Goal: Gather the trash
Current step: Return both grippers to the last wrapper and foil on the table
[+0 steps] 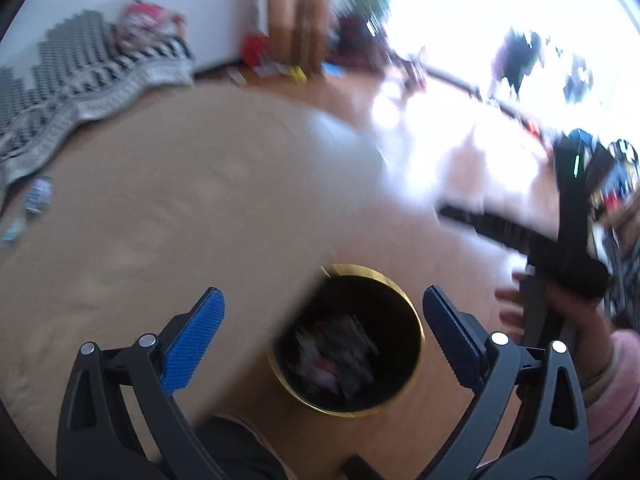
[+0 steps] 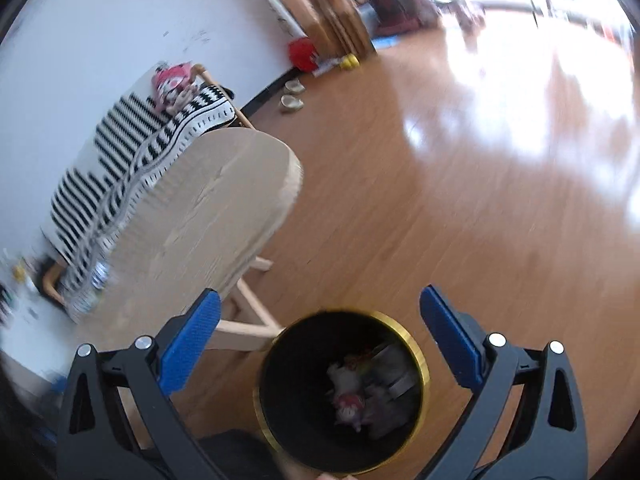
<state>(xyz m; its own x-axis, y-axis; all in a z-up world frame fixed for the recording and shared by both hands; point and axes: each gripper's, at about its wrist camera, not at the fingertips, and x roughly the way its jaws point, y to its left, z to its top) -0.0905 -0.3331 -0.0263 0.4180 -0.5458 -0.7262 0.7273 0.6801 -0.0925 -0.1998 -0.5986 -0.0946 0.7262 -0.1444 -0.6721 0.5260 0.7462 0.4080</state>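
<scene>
we see a wooden floor (image 2: pixel 400 208) under bright window glare, a beige cushioned seat (image 2: pixel 224 208) with a striped blanket (image 2: pixel 132 148). beside the seat stands a black bin (image 2: pixel 344 392), gold-rimmed, trash (image 2: pixel 360 392) lying inside. our left gripper (image 1: pixel 324 340) and right gripper (image 2: pixel 320 340) hover above it, jaws released and empty, likely after dropping litter.

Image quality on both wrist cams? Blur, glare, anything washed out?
Left wrist: heavy motion blur, window area blown out white, trash in the bin smeared. Right wrist: milder blur, glare patch on the wood floor, bin contents soft but readable. Fisheye bending and dark corners in both.
</scene>
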